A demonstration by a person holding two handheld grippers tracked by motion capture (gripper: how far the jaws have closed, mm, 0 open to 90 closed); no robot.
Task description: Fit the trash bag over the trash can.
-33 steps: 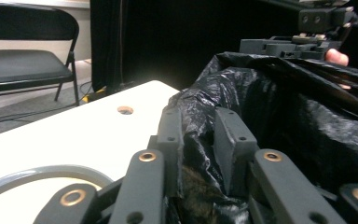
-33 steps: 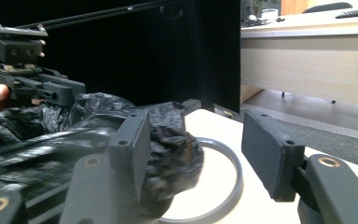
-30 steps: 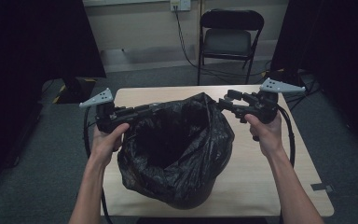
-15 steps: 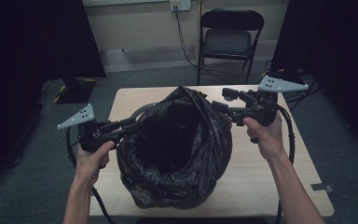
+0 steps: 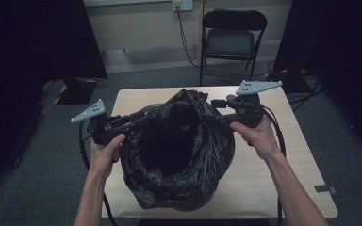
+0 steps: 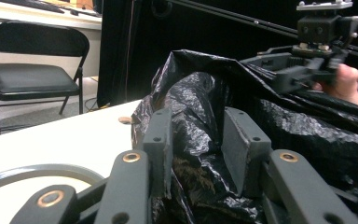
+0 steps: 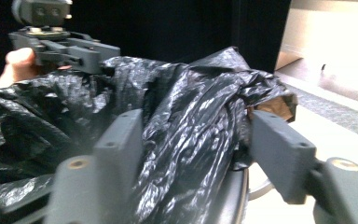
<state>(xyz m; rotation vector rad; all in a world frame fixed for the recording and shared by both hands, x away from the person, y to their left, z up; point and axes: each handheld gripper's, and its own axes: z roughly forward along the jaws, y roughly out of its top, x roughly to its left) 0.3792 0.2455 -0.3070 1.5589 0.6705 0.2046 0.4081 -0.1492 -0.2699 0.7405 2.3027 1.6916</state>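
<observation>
Standing at the surface's (image 5: 283,155) centre, the black bag (image 5: 179,155) now has its mouth stretched wider, left claw (image 5: 136,121) at 9 o'clock just easing open around the rim, right claw (image 5: 219,113) at 2 o'clock closing on bunched film.

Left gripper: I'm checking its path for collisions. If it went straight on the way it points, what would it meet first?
The black bag: its plastic already lies between the left gripper jaws. Farther on, probably the right gripper at the opposite rim.
</observation>
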